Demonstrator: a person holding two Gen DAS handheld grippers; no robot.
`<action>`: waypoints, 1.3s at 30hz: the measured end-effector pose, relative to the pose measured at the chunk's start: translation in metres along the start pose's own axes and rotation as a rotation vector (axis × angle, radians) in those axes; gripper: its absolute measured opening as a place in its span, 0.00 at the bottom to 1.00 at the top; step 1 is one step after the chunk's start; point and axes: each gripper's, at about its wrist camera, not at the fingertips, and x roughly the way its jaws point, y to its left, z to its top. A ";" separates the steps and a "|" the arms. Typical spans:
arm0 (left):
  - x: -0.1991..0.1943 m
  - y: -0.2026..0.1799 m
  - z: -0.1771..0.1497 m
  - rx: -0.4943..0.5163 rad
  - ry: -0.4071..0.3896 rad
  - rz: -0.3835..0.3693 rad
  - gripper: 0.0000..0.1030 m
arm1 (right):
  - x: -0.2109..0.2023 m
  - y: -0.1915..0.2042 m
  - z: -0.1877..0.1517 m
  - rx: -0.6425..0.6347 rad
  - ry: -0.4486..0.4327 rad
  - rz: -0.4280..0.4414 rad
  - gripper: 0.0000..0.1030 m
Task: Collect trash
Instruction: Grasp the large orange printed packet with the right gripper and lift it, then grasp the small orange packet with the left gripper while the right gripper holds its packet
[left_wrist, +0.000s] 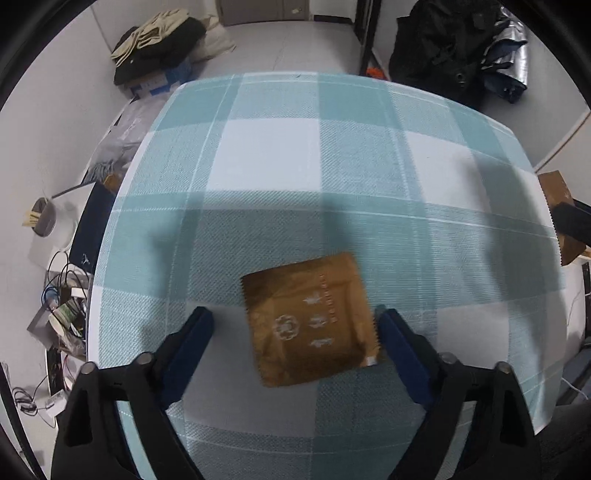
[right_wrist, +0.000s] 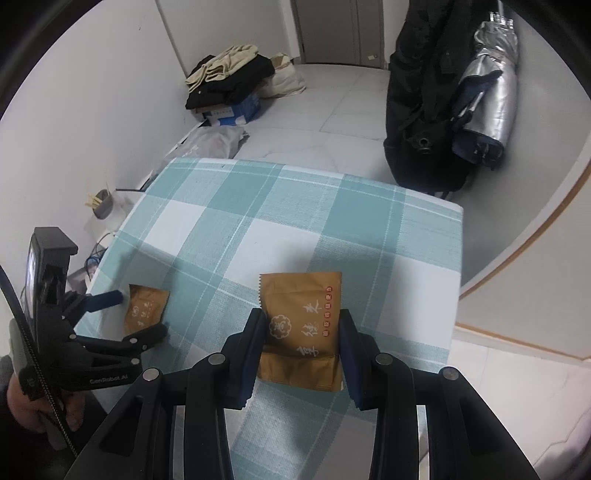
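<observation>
Wrappers: 2 brown snack packets, both over a desk (left_wrist: 280, 155) covered in a teal-and-white checked cloth.

Left wrist view: wrapper 1 (left_wrist: 310, 321) lies flat on the cloth between the 2 blue-padded fingers of the left claw (left_wrist: 293, 321). The claw is spread; its right pad is close to the packet's serrated edge, its left pad stands clear of it. White printed motifs face up.

Right wrist view: wrapper 2 (right_wrist: 301, 328) is pinched at its side edges by the right claw (right_wrist: 301, 339), above the cloth, printed face toward the camera. At the left edge of the same view, the left claw (right_wrist: 142, 310) straddles wrapper 1 (right_wrist: 144, 308) near the desk's side; a hand (right_wrist: 26, 406) grips its handle.

Background: floor with a pile of clothes (right_wrist: 229, 79), a dark bag (right_wrist: 424, 110) and a silver jacket (right_wrist: 491, 96). A cup (right_wrist: 103, 205) with sticks stands left of the desk.
</observation>
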 end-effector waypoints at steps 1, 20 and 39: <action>-0.002 -0.001 -0.001 0.015 -0.008 -0.006 0.73 | -0.003 -0.003 0.000 0.008 -0.007 0.004 0.36; -0.013 0.001 -0.007 -0.023 -0.042 -0.082 0.00 | -0.041 -0.027 -0.027 0.144 -0.069 -0.016 0.37; -0.011 0.001 0.002 -0.111 -0.025 -0.122 0.63 | -0.054 -0.042 -0.040 0.193 -0.091 -0.027 0.37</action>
